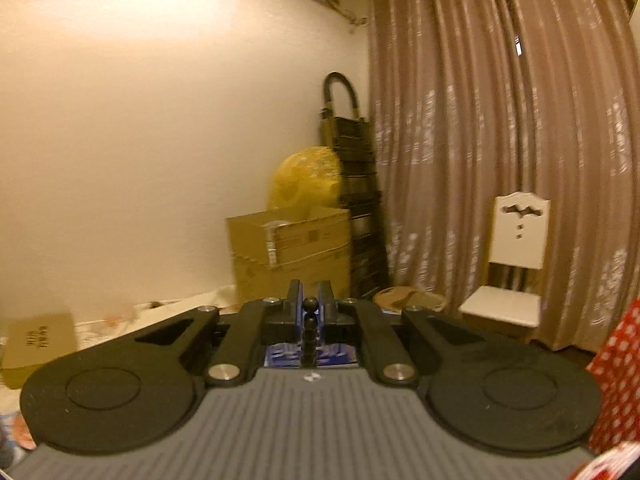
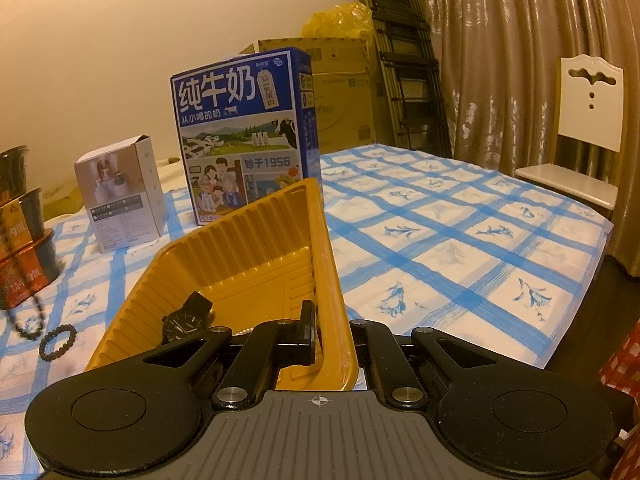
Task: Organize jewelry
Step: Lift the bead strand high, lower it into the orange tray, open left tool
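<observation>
Left wrist view: the left hand-held gripper (image 1: 311,300) is pinching a dark bead string (image 1: 310,332), which runs from between its fingers back toward the camera. Past it stand a cardboard box (image 1: 292,248) and a curtain (image 1: 480,140).

Right wrist view: the right hand-held gripper (image 2: 326,336) is pressed together on the wall of a yellow tray (image 2: 332,272) on the desk (image 2: 460,240). A black watch (image 2: 184,320) lies inside the tray, just left of the gripper. A bead bracelet (image 2: 58,344) lies on the desk left of the tray; a blue milk carton (image 2: 240,132) stands behind the tray.
</observation>
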Motion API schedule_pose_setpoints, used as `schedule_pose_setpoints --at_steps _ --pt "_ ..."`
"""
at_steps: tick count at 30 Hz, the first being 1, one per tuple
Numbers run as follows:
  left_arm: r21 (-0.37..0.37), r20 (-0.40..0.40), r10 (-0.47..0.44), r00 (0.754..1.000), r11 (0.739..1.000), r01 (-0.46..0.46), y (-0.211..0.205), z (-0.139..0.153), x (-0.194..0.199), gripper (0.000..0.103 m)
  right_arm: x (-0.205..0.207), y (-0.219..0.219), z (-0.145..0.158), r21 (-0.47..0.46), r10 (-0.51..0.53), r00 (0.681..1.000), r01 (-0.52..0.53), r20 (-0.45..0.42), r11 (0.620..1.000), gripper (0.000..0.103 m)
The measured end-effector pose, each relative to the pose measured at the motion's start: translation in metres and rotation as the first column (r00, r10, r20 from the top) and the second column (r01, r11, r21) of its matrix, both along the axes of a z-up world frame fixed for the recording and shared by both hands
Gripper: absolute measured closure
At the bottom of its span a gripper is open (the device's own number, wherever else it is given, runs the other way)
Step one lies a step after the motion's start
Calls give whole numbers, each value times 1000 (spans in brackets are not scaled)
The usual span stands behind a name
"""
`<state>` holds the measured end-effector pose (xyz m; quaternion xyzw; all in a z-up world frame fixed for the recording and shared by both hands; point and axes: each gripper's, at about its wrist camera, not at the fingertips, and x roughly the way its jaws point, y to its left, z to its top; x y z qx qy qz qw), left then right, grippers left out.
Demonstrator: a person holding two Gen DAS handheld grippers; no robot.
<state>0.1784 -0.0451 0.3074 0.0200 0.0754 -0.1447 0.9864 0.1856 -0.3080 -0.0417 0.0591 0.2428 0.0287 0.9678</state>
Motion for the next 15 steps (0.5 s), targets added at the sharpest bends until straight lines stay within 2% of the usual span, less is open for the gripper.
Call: schedule_pose_setpoints --at_steps 4,9,15 --pt "-61 1 -71 997 996 71 -19 0 6 97 0 0 0 2 -1 1000 1 -2 1000 97" --pt "-145 -8 -163 987 976 160 -41 -5 16 97 0 0 0 3 -1 1000 1 -2 1000 97" --pt "-206 -93 -233 968 956 211 -67 -35 39 97 0 -1 0 6 0 1000 0 -2 1000 97"
